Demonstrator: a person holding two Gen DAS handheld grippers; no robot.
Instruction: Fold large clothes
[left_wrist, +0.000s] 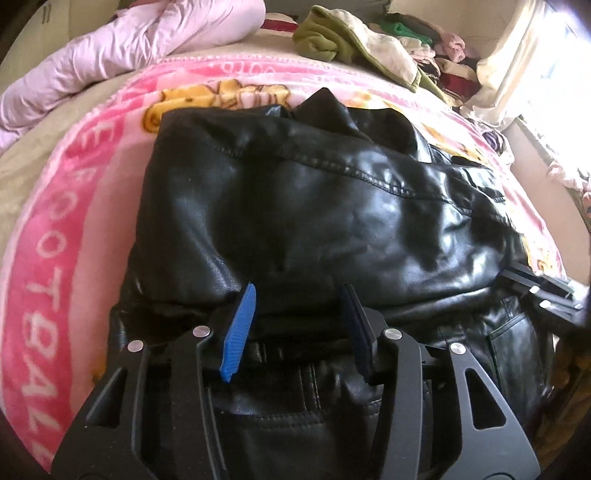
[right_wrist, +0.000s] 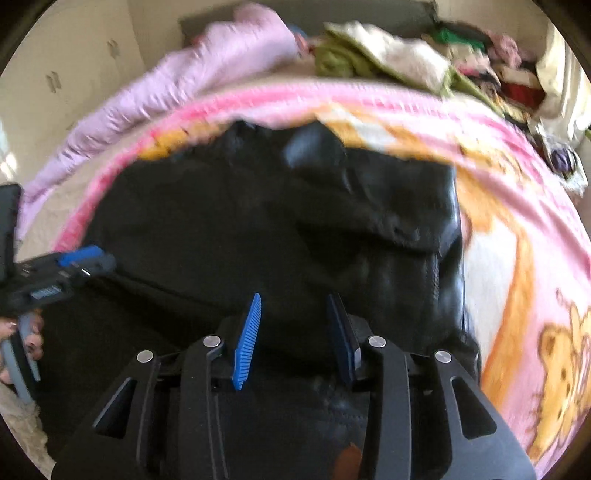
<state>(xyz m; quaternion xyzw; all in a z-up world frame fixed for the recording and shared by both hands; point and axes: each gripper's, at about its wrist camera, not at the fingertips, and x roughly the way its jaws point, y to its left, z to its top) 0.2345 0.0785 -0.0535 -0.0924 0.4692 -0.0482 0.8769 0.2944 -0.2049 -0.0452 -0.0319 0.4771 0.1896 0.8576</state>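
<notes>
Two grippers hover over the black leather jacket: left gripper and right gripper both stand parted, clamping nothing. Folded, the jacket lies on a pink cartoon blanket, with piled clothes beyond

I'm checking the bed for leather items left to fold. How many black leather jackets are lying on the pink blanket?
1. The black leather jacket lies folded in the middle of the pink blanket, directly ahead of both grippers. Another could be hidden in the clothes pile behind.
</notes>
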